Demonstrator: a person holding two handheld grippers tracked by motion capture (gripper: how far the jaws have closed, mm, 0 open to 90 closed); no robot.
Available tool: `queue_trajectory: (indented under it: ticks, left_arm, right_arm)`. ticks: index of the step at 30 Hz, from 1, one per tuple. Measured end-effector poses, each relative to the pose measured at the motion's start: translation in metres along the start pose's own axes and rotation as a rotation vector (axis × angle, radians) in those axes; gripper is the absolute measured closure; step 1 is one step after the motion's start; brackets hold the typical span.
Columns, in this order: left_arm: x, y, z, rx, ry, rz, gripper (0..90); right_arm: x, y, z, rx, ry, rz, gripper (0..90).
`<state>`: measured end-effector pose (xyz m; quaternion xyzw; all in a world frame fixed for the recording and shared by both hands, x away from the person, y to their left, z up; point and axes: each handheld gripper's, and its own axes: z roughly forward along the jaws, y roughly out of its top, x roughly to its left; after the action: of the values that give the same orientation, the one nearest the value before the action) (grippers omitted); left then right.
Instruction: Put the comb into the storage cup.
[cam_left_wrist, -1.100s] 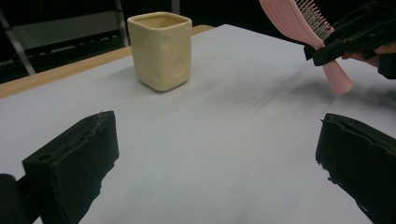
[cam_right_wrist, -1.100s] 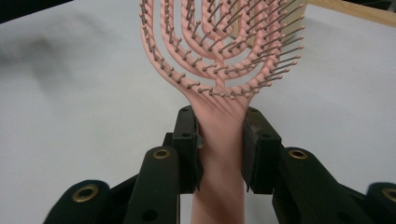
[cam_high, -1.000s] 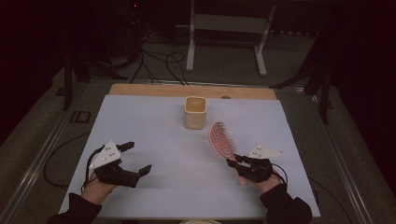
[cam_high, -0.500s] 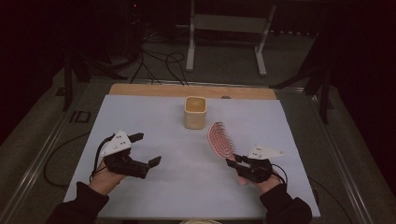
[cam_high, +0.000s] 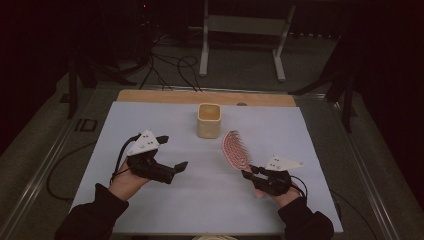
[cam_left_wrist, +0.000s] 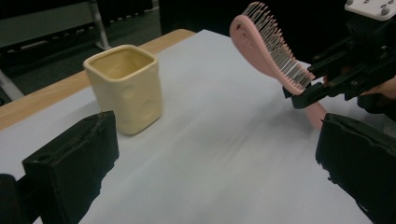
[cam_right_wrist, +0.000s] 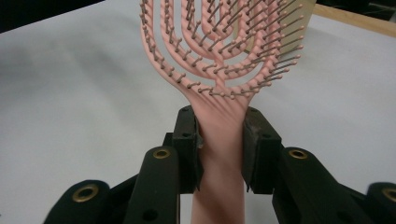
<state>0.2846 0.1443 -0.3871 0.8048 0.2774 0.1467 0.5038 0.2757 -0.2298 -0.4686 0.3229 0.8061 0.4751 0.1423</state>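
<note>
A white-covered worktop (cam_high: 150, 125) stood in a dark room, a cream cup (cam_high: 208, 120) near its far edge. The right tongs (cam_high: 253, 171) clamped the handle of a pink hairbrush (cam_high: 235, 149), held above the surface. The left tongs (cam_high: 172, 152) were spread wide, empty.

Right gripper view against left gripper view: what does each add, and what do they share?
Right gripper view: the right gripper, its pads pressing the handle neck of the pink plastic vented hairbrush.
Left gripper view: the left gripper, its jaws wide apart and empty, and the whole cream square ceramic cup, upright.
Both: the brush's bristled head off the white table cover.
</note>
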Motion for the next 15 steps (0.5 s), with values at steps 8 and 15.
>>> queue_trajectory:
  ticks: [8, 15]
  left_arm:
    - [-0.007, 0.015, 0.017, 0.009, -0.040, -0.016, 0.1]
    - [-0.013, 0.023, 0.029, 0.023, -0.082, -0.058, 0.1]
  right_arm:
    - [0.000, 0.000, 0.000, 0.000, 0.003, 0.003, 70.3]
    - [0.001, 0.000, 0.001, -0.003, 0.001, -0.001, 70.3]
